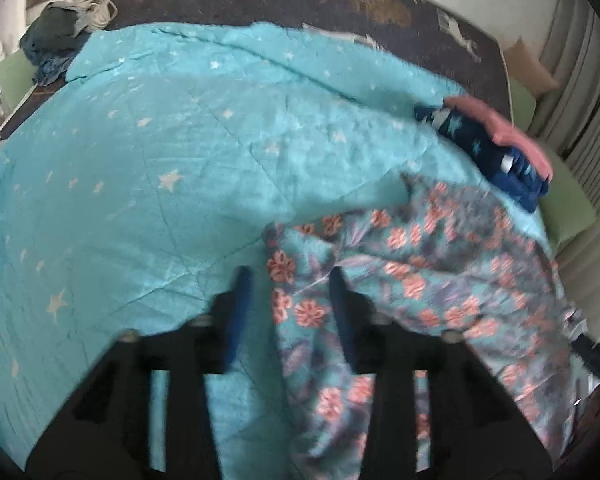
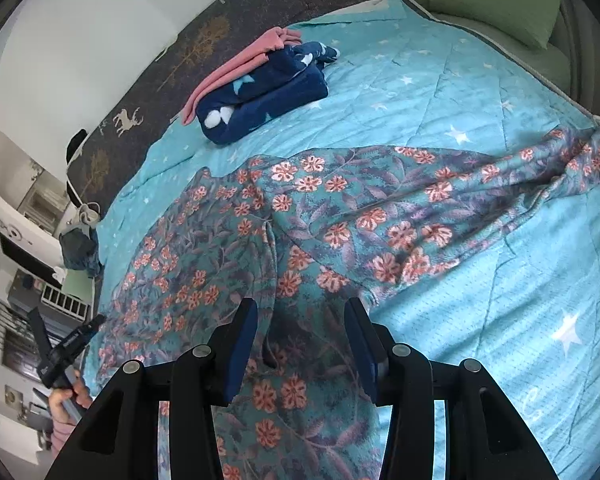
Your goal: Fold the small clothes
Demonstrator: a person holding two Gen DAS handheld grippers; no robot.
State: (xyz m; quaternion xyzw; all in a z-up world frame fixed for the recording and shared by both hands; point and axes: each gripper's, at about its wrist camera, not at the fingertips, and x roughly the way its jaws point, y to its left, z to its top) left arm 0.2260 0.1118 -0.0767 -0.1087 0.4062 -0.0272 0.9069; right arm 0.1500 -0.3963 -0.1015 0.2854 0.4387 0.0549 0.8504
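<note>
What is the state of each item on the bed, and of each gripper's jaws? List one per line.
Floral garment: unfolded, spread rumpled on the quilt.
Navy starred garment: folded, on the quilt.
Pink garment: folded, under the navy one.
Turquoise quilt: spread flat.
Left gripper: jaws open, holding nothing.
Right gripper: jaws open over the floral garment.

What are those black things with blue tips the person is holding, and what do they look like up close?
Each is a hand-held gripper of angular black plastic with round silver screw heads and two flat fingers faced with blue pads. The left gripper looks the same. The hand gripping it wears a pink sleeve.
</note>
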